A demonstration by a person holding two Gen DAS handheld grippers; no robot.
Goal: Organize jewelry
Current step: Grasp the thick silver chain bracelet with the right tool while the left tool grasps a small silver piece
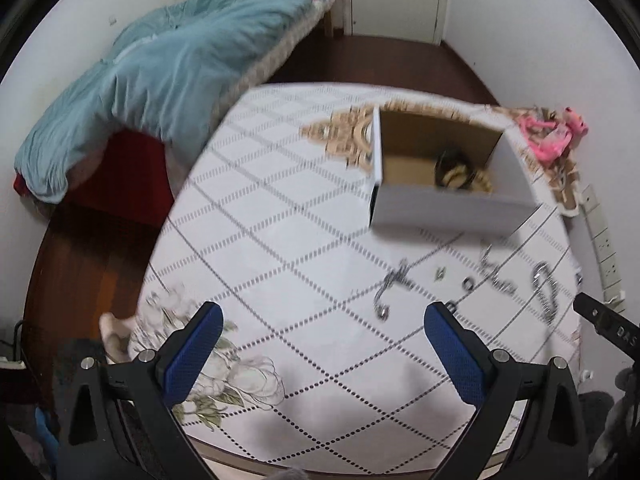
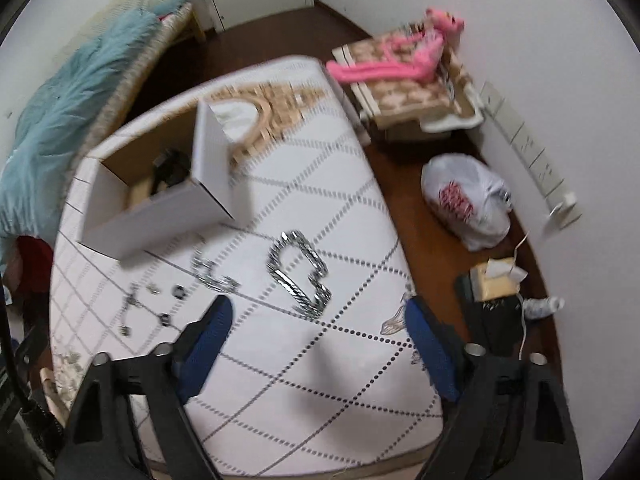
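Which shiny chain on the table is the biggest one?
The thick silver chain lying in a wide loop nearest the right gripper. The smaller chain to its left is thinner and shorter, and the other pieces are tiny.

Too blurred and small to identify: dark items in the cardboard box (image 1: 440, 196), partly hidden behind its front wall, and tiny pieces (image 2: 156, 304) on the tablecloth.
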